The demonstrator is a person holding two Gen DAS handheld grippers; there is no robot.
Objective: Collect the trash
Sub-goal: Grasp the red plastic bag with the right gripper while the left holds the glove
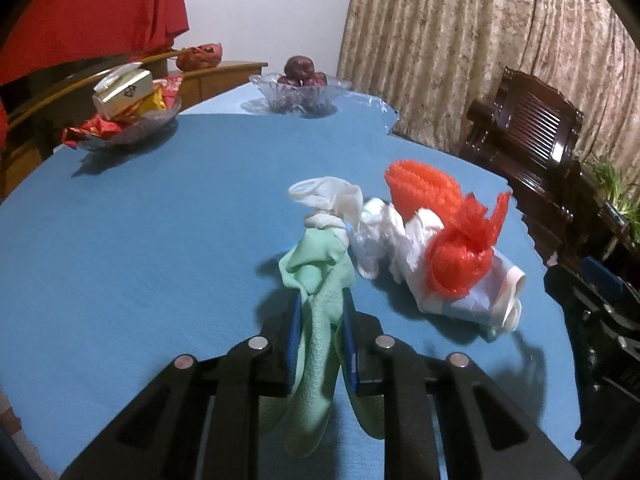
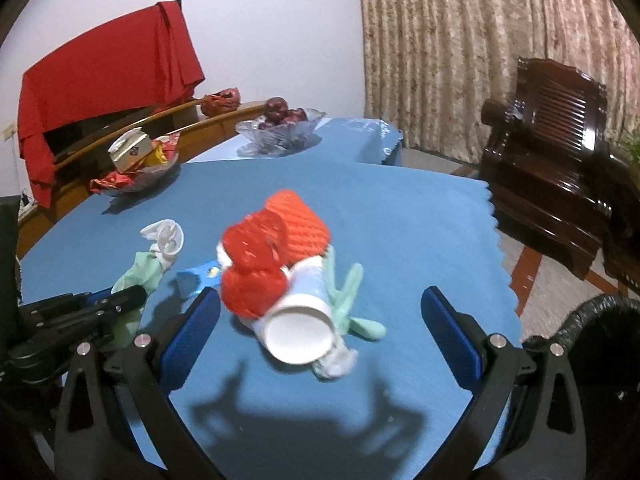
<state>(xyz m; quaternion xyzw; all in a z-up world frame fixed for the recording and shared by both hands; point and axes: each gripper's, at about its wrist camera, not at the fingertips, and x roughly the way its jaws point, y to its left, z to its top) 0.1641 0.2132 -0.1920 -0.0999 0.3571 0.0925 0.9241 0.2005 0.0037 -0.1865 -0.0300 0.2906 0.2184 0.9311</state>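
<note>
In the left wrist view my left gripper (image 1: 322, 320) is shut on a pale green rubber glove (image 1: 320, 300) knotted with a white glove (image 1: 332, 200), lifted slightly above the blue tablecloth (image 1: 140, 240). To its right lies a pile: orange foam netting (image 1: 452, 240), crumpled white plastic (image 1: 384, 236) and a white paper cup (image 1: 480, 296). In the right wrist view my right gripper (image 2: 322, 295) stands open around that pile, its blue pads apart from the white paper cup (image 2: 300, 332) on its side, the orange netting (image 2: 272, 256) and a second green glove (image 2: 352, 304).
At the back left a glass dish of snack packets (image 1: 128, 120) and a glass bowl of dark fruit (image 1: 300, 88) stand on the cloth. A dark wooden chair (image 2: 552, 152) is past the table's right edge. A black bag rim (image 2: 600, 320) shows at lower right.
</note>
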